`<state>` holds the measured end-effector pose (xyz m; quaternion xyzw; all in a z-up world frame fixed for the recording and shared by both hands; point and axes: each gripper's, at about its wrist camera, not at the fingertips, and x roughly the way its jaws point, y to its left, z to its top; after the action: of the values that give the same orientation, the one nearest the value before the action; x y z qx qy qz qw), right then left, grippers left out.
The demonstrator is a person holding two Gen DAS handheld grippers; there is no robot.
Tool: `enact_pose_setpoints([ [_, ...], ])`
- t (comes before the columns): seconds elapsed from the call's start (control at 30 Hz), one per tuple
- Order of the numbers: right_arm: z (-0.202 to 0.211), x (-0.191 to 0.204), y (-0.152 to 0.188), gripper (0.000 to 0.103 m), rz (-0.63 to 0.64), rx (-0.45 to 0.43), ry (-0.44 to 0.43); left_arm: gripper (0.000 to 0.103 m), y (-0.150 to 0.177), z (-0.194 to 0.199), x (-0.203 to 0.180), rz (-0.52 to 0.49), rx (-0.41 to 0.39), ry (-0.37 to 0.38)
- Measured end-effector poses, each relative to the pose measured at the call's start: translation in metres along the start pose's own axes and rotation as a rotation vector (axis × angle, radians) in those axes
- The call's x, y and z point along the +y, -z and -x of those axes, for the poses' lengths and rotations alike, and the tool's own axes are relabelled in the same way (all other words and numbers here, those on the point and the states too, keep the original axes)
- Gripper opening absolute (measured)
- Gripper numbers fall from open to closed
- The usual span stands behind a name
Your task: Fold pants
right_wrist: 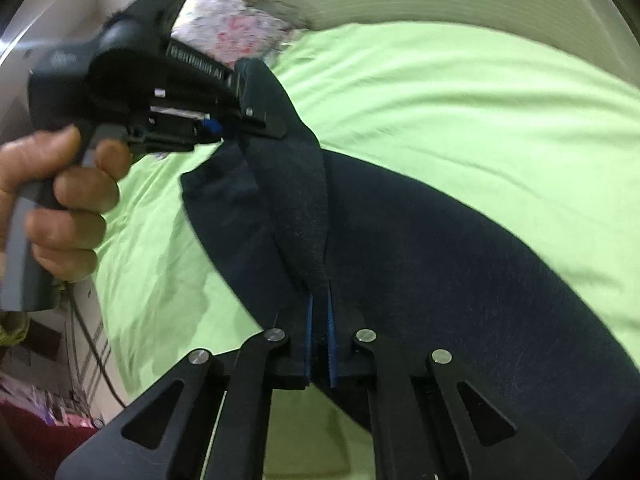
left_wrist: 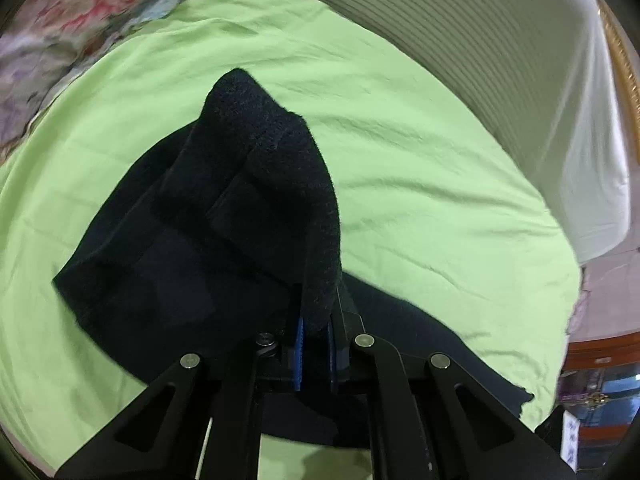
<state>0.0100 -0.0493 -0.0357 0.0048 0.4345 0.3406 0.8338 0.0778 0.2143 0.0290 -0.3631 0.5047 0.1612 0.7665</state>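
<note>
The dark navy pants [left_wrist: 192, 240] are spread over a light green bed sheet [left_wrist: 420, 184], with one thick knitted edge lifted off the bed and pinched in both tools. In the left wrist view the left tool [left_wrist: 316, 344] is seen closed on that raised band, the cloth being clamped between the blue pads [left_wrist: 299, 354] and rising up and away from the jaws in a peak, while the rest of the garment falls to the left and lies flat on the sheet. In the right wrist view the right tool [right_wrist: 319, 344] is likewise closed on the same lifted band, a narrow gap being filled with fabric between its blue pads [right_wrist: 309, 344]. From there the band runs up and leftward to the left tool [right_wrist: 236, 120], which is seen from the side gripping the far end, its handle being held by a bare hand [right_wrist: 60, 200]. The bulk of the pants is draped below and to the right of the right tool across the sheet. A floral blanket [left_wrist: 72, 20] is bunched at the far end of the bed, and a pale ribbed headboard [left_wrist: 460, 40] is seen behind it.
</note>
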Motion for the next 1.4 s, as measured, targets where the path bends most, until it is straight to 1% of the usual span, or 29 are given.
enact_pose_setpoints([
  [0.1, 0.005, 0.016, -0.005, 0.007, 0.066, 0.011, 0.006, 0.006, 0.015, 0.010, 0.024, 0.022, -0.004, 0.037],
  [0.17, 0.005, 0.029, -0.001, 0.007, 0.116, 0.028, 0.024, 0.006, 0.028, 0.016, 0.043, 0.049, -0.006, 0.069],
  [0.2, 0.003, 0.034, 0.001, 0.007, 0.139, 0.042, 0.034, 0.006, 0.028, 0.016, 0.049, 0.060, -0.010, 0.083],
  [0.23, 0.004, 0.034, 0.003, 0.007, 0.149, 0.053, 0.038, 0.006, 0.032, 0.017, 0.062, 0.065, -0.013, 0.094],
  [0.27, 0.002, 0.036, 0.004, 0.007, 0.160, 0.066, 0.045, 0.006, 0.043, 0.020, 0.071, 0.068, -0.018, 0.101],
  [0.4, -0.004, 0.030, 0.005, 0.007, 0.168, 0.108, 0.054, 0.006, 0.053, 0.010, 0.097, 0.101, -0.006, 0.108],
  [0.6, -0.020, 0.029, 0.004, 0.007, 0.168, 0.170, 0.073, 0.006, 0.067, 0.005, 0.114, 0.115, -0.005, 0.112],
  [0.63, -0.022, 0.029, 0.004, 0.010, 0.168, 0.177, 0.074, 0.006, 0.070, 0.003, 0.120, 0.121, 0.000, 0.112],
  [0.8, -0.026, 0.033, 0.007, 0.012, 0.168, 0.196, 0.079, 0.007, 0.074, -0.004, 0.134, 0.125, 0.006, 0.095],
  [0.87, -0.027, 0.033, 0.006, 0.016, 0.162, 0.203, 0.079, 0.007, 0.072, -0.006, 0.136, 0.129, 0.009, 0.088],
  [0.9, -0.029, 0.033, 0.005, 0.017, 0.158, 0.207, 0.078, 0.008, 0.072, -0.007, 0.138, 0.130, 0.012, 0.083],
  [0.93, -0.030, 0.032, 0.004, 0.023, 0.148, 0.214, 0.068, 0.010, 0.072, -0.006, 0.139, 0.129, 0.012, 0.079],
  [0.97, -0.029, 0.032, 0.003, 0.032, 0.139, 0.218, 0.056, 0.014, 0.071, -0.004, 0.140, 0.127, 0.008, 0.068],
  [1.03, -0.026, 0.031, 0.001, 0.042, 0.121, 0.209, 0.038, 0.019, 0.068, 0.002, 0.138, 0.118, -0.013, 0.037],
  [1.13, -0.016, 0.030, -0.002, 0.044, 0.099, 0.169, 0.018, 0.029, 0.068, 0.016, 0.143, 0.120, -0.042, 0.019],
  [1.17, -0.012, 0.028, -0.004, 0.044, 0.090, 0.159, 0.013, 0.033, 0.068, 0.021, 0.145, 0.122, -0.055, 0.012],
  [1.2, -0.008, 0.026, -0.008, 0.044, 0.077, 0.142, 0.009, 0.040, 0.067, 0.026, 0.147, 0.125, -0.062, 0.003],
  [1.27, 0.001, 0.014, -0.019, 0.044, 0.035, 0.098, 0.017, 0.049, 0.065, 0.030, 0.153, 0.145, -0.068, -0.006],
  [1.33, 0.006, -0.004, -0.032, 0.044, -0.015, 0.061, 0.034, 0.050, 0.064, 0.033, 0.159, 0.170, -0.074, -0.012],
  [1.37, 0.008, -0.014, -0.039, 0.044, -0.039, 0.047, 0.046, 0.052, 0.064, 0.033, 0.162, 0.178, -0.070, -0.019],
  [1.4, 0.008, -0.025, -0.047, 0.044, -0.065, 0.032, 0.062, 0.057, 0.065, 0.031, 0.165, 0.186, -0.059, -0.026],
])
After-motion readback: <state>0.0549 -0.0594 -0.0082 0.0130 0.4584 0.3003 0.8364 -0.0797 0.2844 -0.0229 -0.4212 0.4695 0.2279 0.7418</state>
